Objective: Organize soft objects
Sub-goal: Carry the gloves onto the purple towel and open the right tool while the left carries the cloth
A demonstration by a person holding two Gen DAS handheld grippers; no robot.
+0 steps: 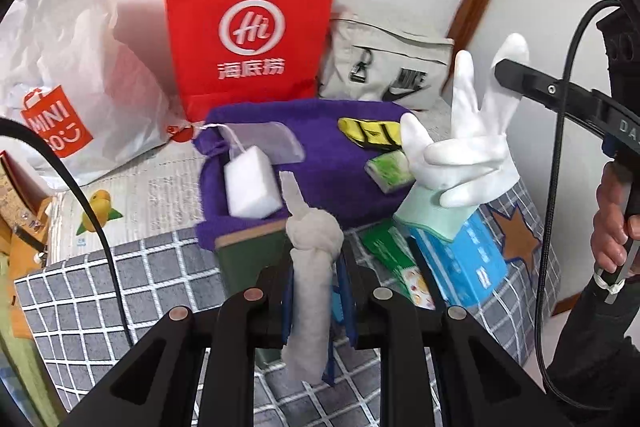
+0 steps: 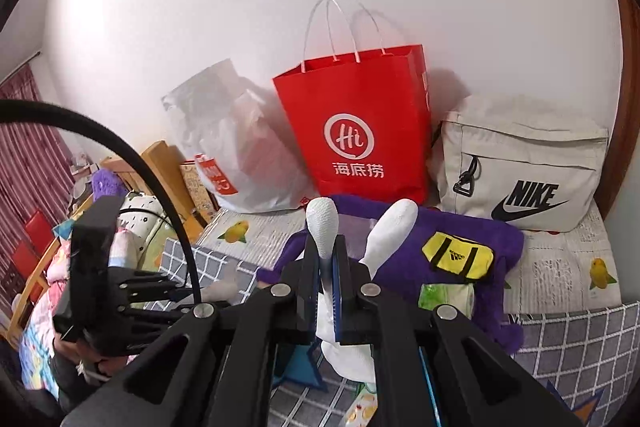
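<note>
My left gripper (image 1: pixel 314 267) is shut on a knotted grey-white cloth (image 1: pixel 312 247) and holds it above the bed. My right gripper (image 2: pixel 326 251) is shut on one finger of a white rubber glove (image 2: pixel 394 231); the glove (image 1: pixel 468 147) hangs in the air at the right of the left wrist view. A purple towel (image 1: pixel 320 163) lies on the bed with a white sponge (image 1: pixel 252 187), a clear pouch (image 1: pixel 268 139), a small yellow bag (image 1: pixel 370 133) and a green packet (image 1: pixel 390 169) on it.
A red paper bag (image 1: pixel 250 35), a white plastic MINISO bag (image 1: pixel 72 99) and a grey Nike bag (image 1: pixel 392 71) stand against the wall. A blue tissue pack (image 1: pixel 460 259) and a green sachet (image 1: pixel 384 247) lie on the checked blanket (image 1: pixel 120 291). A dark green box (image 1: pixel 248 259) lies under the towel's edge.
</note>
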